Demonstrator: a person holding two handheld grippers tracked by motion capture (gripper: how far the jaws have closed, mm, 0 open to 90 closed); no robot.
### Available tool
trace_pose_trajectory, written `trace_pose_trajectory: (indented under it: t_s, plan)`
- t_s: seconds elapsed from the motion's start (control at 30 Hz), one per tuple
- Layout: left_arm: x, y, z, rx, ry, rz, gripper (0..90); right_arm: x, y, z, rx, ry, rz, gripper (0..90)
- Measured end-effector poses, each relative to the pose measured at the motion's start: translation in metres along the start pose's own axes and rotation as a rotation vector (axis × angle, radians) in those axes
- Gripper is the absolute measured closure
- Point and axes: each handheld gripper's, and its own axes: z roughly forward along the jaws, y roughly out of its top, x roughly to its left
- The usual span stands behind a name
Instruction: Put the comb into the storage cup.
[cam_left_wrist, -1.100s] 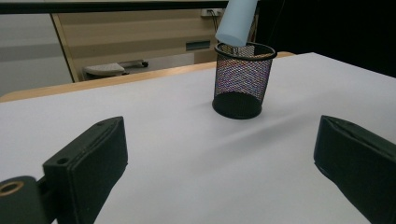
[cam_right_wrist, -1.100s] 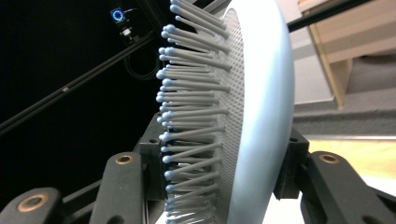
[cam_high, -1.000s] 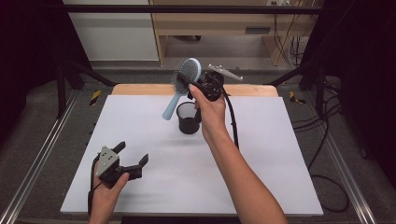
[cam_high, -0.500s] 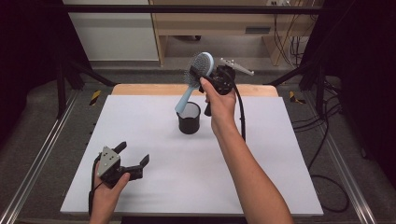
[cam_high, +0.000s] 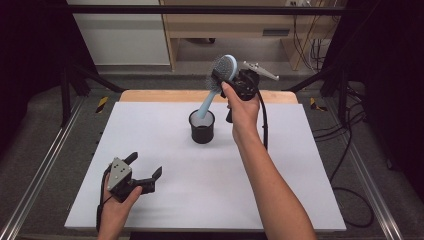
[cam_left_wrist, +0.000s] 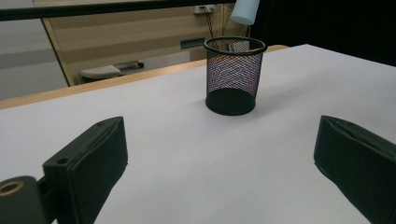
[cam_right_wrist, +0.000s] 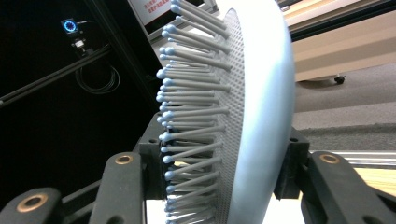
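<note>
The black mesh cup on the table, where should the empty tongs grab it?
Grip the black mesh cup across its upper wall, coming in level from the near left, where the open left tongs already face it. It stands upright and round, so any side fits the jaws. The hairbrush handle hangs over its mouth, so stay below the rim.

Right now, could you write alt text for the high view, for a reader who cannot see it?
A person's right gripper holds a light blue hairbrush by its head, handle pointing down toward a black mesh cup on a white table. The left gripper rests open near the table's front left.
</note>
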Motion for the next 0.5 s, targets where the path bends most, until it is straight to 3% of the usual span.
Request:
trace_pose_trajectory:
  t_s: [0.5]
  plan:
    - [-0.0009, -0.0008, 0.0001, 0.009, -0.002, 0.002, 3.0, -0.0028, -0.0026, 0.0003, -0.006, -0.028, -0.04, 50.2]
